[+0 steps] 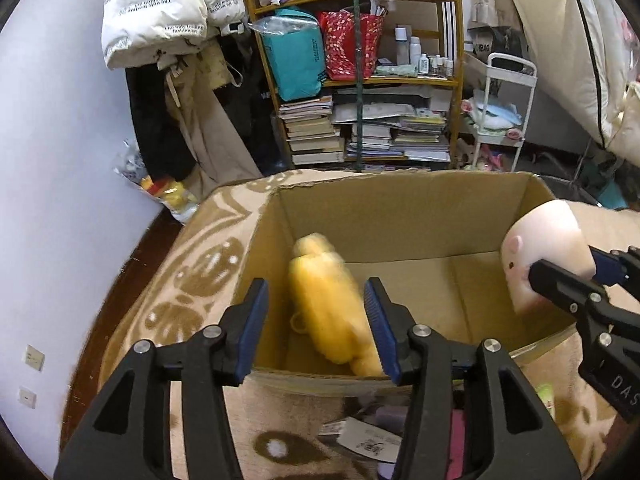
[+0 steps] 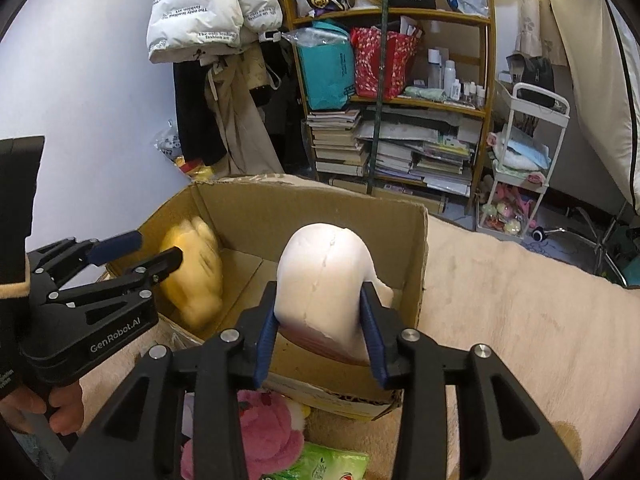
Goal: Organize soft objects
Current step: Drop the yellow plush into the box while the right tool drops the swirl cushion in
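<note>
An open cardboard box [image 1: 400, 188] [image 2: 308, 208] stands on a bed. A yellow plush toy [image 1: 328, 312] [image 2: 196, 276], blurred, lies inside against the box's left wall. My left gripper [image 1: 318, 284] [image 2: 158, 245] hangs over the box's near left rim with its jaws apart. Its left pad is clear of the yellow toy, so it holds nothing. My right gripper [image 2: 320, 286] [image 1: 566, 264] is shut on a white and pink plush toy [image 2: 324, 264] [image 1: 548, 240]. It holds this toy upright over the box's right side, both blue pads against its sides.
A pink plush [image 2: 268, 432] and a green packet [image 2: 332, 464] lie on the blanket [image 2: 520, 300] in front of the box. Behind it stand a crowded bookshelf [image 1: 360, 120], hanging coats [image 1: 192, 100] and a white cart [image 1: 504, 120]. A hand [image 2: 60, 408] grips the left tool.
</note>
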`<move>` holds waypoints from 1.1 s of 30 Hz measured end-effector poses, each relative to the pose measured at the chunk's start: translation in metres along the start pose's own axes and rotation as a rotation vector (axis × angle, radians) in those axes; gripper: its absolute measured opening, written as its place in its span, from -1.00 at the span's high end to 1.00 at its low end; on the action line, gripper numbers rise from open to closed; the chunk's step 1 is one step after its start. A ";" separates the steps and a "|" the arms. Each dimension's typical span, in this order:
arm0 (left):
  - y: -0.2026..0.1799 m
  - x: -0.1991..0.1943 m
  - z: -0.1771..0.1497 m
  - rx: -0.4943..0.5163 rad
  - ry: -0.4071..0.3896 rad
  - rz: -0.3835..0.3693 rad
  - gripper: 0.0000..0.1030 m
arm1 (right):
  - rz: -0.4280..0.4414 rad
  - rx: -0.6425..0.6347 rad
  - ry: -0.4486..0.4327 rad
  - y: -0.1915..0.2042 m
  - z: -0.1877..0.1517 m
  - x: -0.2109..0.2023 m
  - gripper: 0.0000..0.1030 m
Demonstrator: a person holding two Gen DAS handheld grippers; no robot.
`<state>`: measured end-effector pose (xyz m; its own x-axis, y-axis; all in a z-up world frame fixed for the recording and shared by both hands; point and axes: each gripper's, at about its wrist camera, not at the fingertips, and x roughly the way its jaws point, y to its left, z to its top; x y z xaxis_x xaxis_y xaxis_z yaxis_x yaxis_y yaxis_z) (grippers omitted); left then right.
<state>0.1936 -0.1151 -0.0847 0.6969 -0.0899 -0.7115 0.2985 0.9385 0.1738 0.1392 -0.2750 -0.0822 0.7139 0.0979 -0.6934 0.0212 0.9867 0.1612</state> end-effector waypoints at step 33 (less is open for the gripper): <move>0.026 -0.032 -0.009 -0.064 -0.034 0.020 -0.31 | -0.030 -0.030 -0.021 0.016 -0.003 -0.025 -0.48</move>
<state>0.1727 -0.0850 -0.0637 0.7245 -0.0816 -0.6844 0.2430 0.9595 0.1428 0.1200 -0.2610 -0.0645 0.7279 0.0662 -0.6825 0.0217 0.9926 0.1194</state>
